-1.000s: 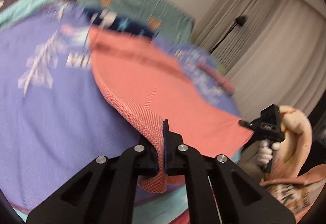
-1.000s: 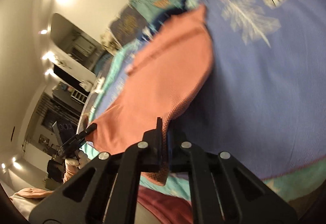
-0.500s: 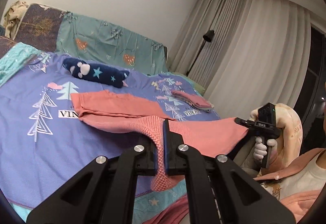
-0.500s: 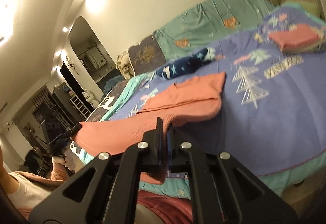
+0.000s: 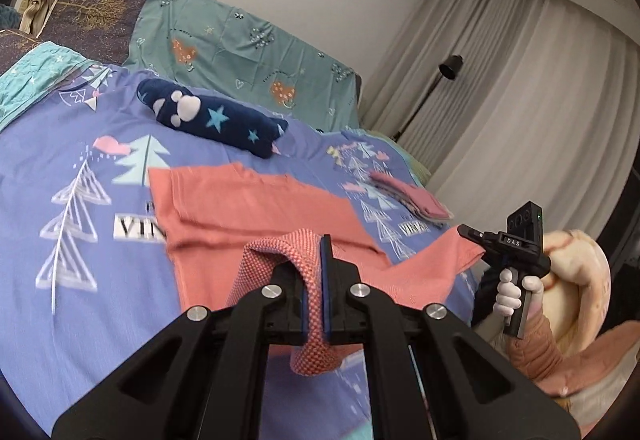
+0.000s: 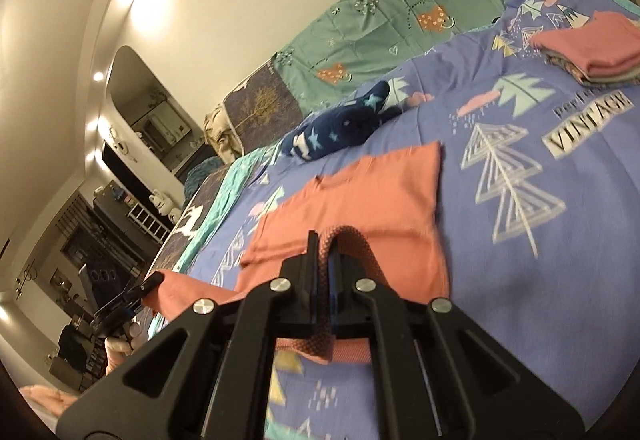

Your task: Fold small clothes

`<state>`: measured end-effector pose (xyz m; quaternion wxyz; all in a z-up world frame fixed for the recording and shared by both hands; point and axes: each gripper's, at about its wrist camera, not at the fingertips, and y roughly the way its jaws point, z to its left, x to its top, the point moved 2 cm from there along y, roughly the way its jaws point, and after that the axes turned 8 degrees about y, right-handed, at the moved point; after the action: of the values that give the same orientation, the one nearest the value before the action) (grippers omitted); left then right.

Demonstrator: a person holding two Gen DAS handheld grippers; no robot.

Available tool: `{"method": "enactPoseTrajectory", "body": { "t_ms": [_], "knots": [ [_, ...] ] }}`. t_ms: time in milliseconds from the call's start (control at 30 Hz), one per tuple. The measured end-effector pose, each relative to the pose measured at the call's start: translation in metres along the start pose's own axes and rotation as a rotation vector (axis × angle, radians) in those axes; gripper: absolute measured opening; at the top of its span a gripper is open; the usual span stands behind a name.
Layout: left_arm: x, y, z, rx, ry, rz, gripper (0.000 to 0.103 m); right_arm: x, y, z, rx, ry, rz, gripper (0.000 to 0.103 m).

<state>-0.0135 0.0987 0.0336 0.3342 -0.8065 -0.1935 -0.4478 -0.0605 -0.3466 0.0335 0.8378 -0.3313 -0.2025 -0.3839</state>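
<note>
A coral pink small garment (image 5: 248,208) lies partly spread on the purple bed cover (image 5: 60,144); its near edge is lifted off the bed. My left gripper (image 5: 316,244) is shut on one near corner of the garment. My right gripper (image 6: 325,244) is shut on the other near corner of the garment (image 6: 360,196). The right gripper also shows in the left wrist view (image 5: 466,231), pinching the stretched hem. The left gripper shows in the right wrist view (image 6: 154,280), far left.
A rolled navy star-print item (image 5: 212,120) lies behind the garment. A stack of folded pink clothes (image 5: 412,196) sits at the right, also in the right wrist view (image 6: 592,48). Teal pillows (image 5: 240,52) line the headboard. Curtains and a floor lamp (image 5: 448,68) stand right.
Both grippers, still holding the garment's near edge, have come down and forward over the bed. More of the garment now lies flat on the cover.
</note>
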Motion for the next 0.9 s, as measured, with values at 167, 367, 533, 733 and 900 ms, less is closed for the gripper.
{"method": "enactPoseTrajectory", "body": {
  "t_ms": [167, 367, 533, 733, 900],
  "knots": [
    [0.031, 0.041, 0.035, 0.022, -0.048, 0.01, 0.004, 0.041, 0.051, -0.007, -0.041, -0.002, 0.008, 0.004],
    [0.05, 0.11, 0.086, 0.086, -0.087, 0.091, 0.004, 0.075, 0.126, -0.035, -0.128, 0.024, 0.052, 0.004],
    [0.031, 0.159, 0.132, 0.165, -0.143, 0.205, 0.005, 0.078, 0.182, -0.077, -0.212, 0.084, 0.135, 0.005],
    [0.013, 0.172, 0.147, 0.161, -0.166, 0.238, 0.01, 0.068, 0.201, -0.099, -0.241, 0.094, 0.2, 0.011],
    [0.011, 0.151, 0.132, 0.147, -0.143, 0.224, 0.025, 0.062, 0.179, -0.091, -0.224, 0.055, 0.219, 0.016]
  ]
}}
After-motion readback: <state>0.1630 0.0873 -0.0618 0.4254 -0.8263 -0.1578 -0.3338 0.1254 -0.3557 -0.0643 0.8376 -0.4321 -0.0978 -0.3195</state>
